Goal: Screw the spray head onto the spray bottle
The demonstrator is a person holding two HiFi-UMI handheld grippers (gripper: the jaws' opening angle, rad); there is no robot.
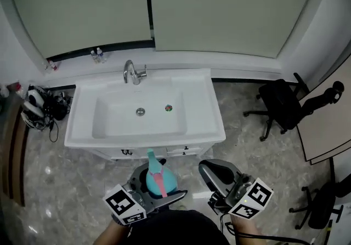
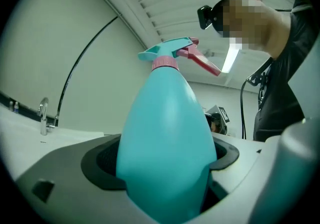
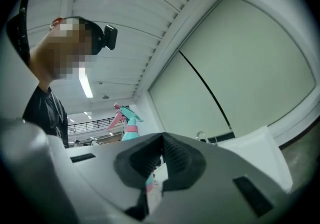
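The washbasin (image 1: 197, 123) is set against the wall, with the faucet (image 1: 131, 73) mounted at its rear edge. The spray bottle (image 1: 169, 179), with the spray head (image 1: 152, 163) seated on top, is located before the washbasin's front edge, between the jaws of the left gripper (image 1: 156, 189). The right gripper (image 1: 215, 171) is positioned to the right of the bottle, apart from it. An office chair (image 1: 281, 106) is placed right of the washbasin.

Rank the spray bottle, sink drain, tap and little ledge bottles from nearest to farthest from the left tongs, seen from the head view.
1. Spray bottle, gripped in the left tongs.
2. Sink drain, straight ahead.
3. Tap, just behind the drain.
4. Little bottles, on the back ledge, left of the tap.
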